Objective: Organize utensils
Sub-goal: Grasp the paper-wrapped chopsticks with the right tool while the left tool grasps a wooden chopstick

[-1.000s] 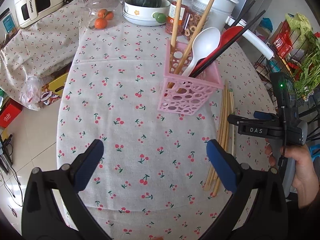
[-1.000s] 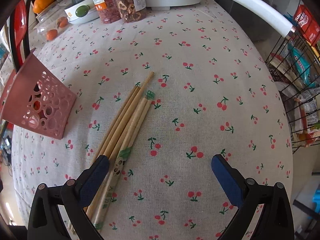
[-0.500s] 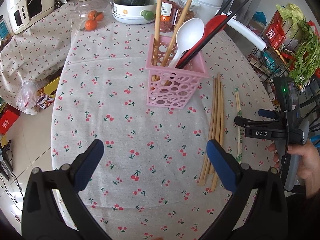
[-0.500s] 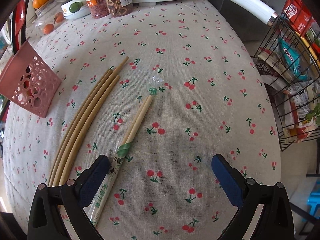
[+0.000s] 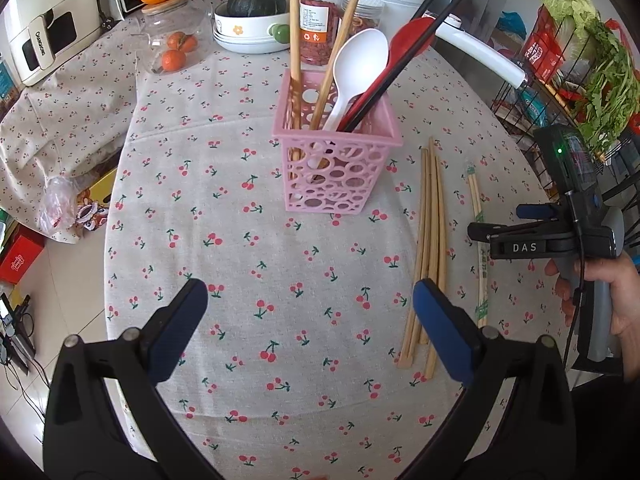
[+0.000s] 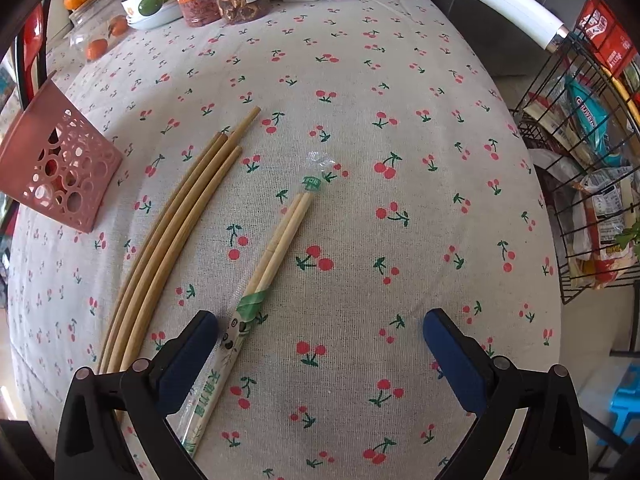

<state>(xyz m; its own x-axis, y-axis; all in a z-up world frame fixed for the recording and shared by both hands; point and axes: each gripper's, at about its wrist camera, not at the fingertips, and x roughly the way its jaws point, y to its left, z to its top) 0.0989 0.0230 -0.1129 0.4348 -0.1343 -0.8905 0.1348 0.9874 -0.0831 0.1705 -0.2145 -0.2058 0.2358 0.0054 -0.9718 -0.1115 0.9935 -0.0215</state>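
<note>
we are hovering over the cherry-print tablecloth (image 5: 256, 264) with both tools spread wide and gripping nothing, and the biggest risk we are seeing is the pink basket (image 5: 334, 168): it is looking light and already crowded with 2 wooden chopsticks, a white spoon (image 5: 352, 68), a red spoon and black chopsticks leaning out over its rim, so a careless push while loading more could be tipping it or knocking the leaning pieces out. next, the bare wooden chopsticks (image 6: 172, 232) are lying flat in a tight bundle of about 4, so closing on them could be catching several at once or rolling them apart across the cloth. smallest, the wrapped chopsticks (image 6: 276, 248) are sitting half out of a slippery plastic sleeve, which could be sliding off or letting the pair slip. as for placement, our right gripper (image 6: 320, 344) is sitting with its left pad just beside the wrapped pair's sleeve end, the pair not quite centred between the pads, and the bare bundle is lying further left, outside them. our left gripper (image 5: 308, 320) is hanging well short of the basket, with the bundle's near ends passing behind its right pad.
</note>
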